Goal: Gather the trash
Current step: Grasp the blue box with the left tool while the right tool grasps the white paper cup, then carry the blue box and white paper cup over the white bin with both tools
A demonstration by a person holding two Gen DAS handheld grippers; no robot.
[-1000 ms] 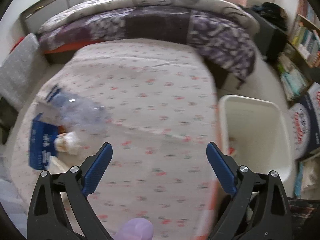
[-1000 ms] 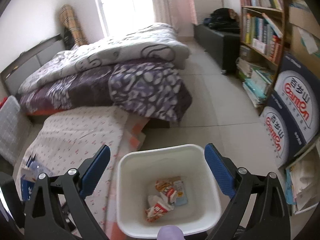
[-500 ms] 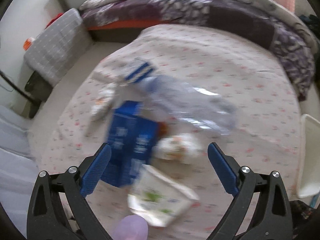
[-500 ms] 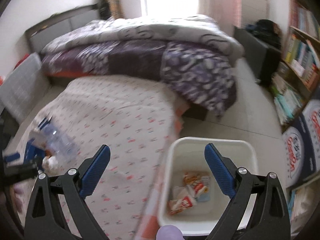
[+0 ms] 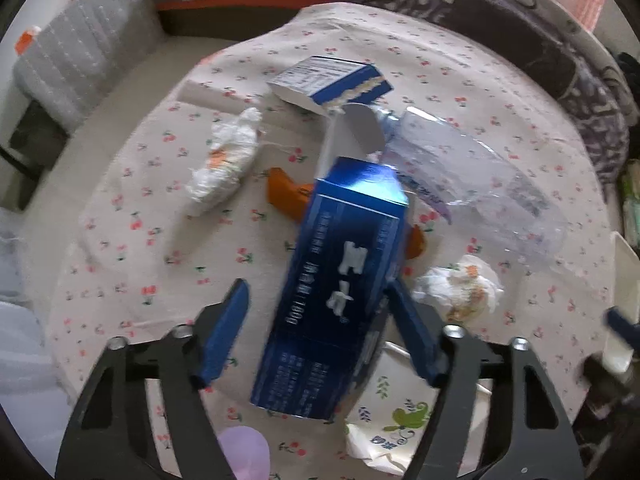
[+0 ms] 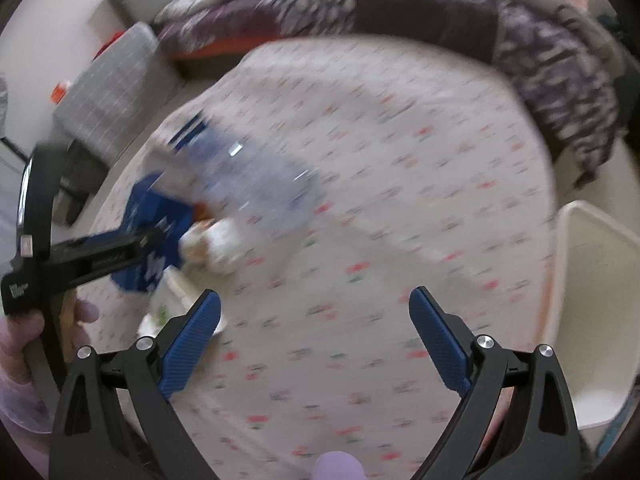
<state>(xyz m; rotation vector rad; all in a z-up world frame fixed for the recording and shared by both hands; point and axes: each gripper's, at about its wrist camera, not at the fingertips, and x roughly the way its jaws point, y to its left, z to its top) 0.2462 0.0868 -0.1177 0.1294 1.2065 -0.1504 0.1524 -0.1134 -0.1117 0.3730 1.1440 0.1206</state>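
A dark blue carton point(image 5: 340, 284) lies on the cherry-print sheet point(image 5: 132, 248). My left gripper point(image 5: 318, 320) is open, its jaws on either side of the carton's near half, the right one close against its edge. Around it lie a crumpled clear plastic bottle point(image 5: 476, 176), two tissue wads point(image 5: 224, 160) point(image 5: 460, 288), an orange wrapper point(image 5: 286, 194), a white-and-blue box point(image 5: 328, 80) and a floral paper cup point(image 5: 384, 428). My right gripper point(image 6: 316, 340) is open and empty above the sheet, right of the pile; the blue carton point(image 6: 154, 216) and left gripper point(image 6: 120, 256) show there, blurred.
A white bin point(image 6: 588, 308) stands off the mattress's right edge; its rim also shows in the left wrist view point(image 5: 624, 300). A purple patterned quilt point(image 5: 520, 28) lies along the far side. A grey cushion point(image 5: 80, 44) sits at the left.
My left gripper has swung left from the bin side and moved down over the trash pile, straddling the blue carton. My right gripper has swung left from above the bin to over the sheet.
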